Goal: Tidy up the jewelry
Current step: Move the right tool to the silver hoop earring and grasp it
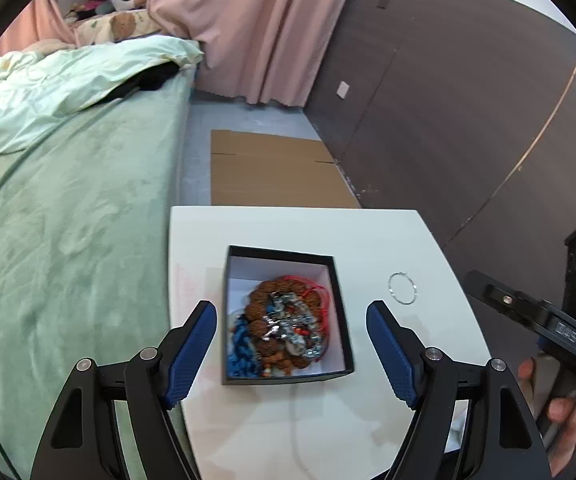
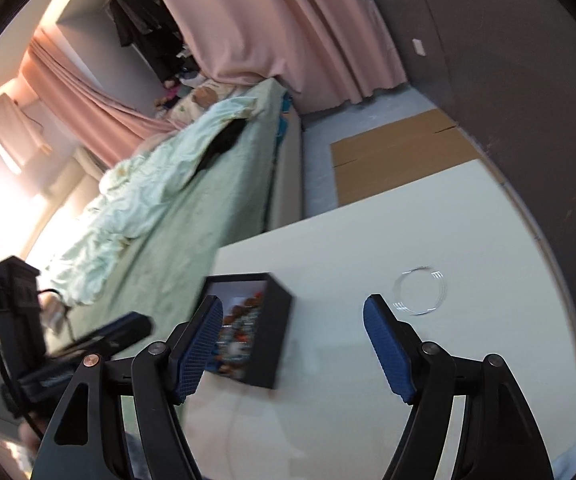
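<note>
Left wrist view: the left gripper (image 1: 291,354) hangs over the white surface (image 1: 367,232) with jaws wide apart, holding nothing; the black box (image 1: 284,254) sits toward the surface's left edge, already filled with a tangle of bracelets (image 1: 284,320); a thin silver ring (image 1: 402,289) lies loose near the right edge, apart from the box.

Right wrist view: the right gripper (image 2: 292,346) likewise has its jaws spread and empty, the ring (image 2: 419,290) just ahead of its right jaw; judged mostly done, with the ring left to box.
</note>
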{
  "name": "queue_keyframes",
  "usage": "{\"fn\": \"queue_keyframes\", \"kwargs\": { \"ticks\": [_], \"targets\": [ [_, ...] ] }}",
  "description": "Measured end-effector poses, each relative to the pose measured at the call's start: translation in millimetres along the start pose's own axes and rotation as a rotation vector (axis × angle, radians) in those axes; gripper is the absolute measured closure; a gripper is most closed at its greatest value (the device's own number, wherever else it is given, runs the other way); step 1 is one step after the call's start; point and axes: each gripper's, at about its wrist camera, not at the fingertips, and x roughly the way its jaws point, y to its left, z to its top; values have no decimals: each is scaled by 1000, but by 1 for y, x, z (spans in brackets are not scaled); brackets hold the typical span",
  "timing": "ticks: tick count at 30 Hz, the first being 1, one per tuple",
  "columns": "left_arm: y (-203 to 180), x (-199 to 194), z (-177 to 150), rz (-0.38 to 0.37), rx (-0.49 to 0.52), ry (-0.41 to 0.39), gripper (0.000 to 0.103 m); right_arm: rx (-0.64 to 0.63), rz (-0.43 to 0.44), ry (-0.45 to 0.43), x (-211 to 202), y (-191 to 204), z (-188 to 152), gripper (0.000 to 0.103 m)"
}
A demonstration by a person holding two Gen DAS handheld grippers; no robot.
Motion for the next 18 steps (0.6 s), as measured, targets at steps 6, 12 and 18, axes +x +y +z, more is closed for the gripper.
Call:
{"fn": "queue_keyframes", "kwargs": {
  "ticks": [6,12,18],
  "targets": [
    [-9,8,2,-7,17,10,22,86,-61,-4,-2,-42,10,30],
    [-11,19,6,-4,30,26,21,105,-117,28,7,-61,13,30],
    [-6,31,10,5,29,42,21,85,-189,113,33,-67,13,30]
  ]
}}
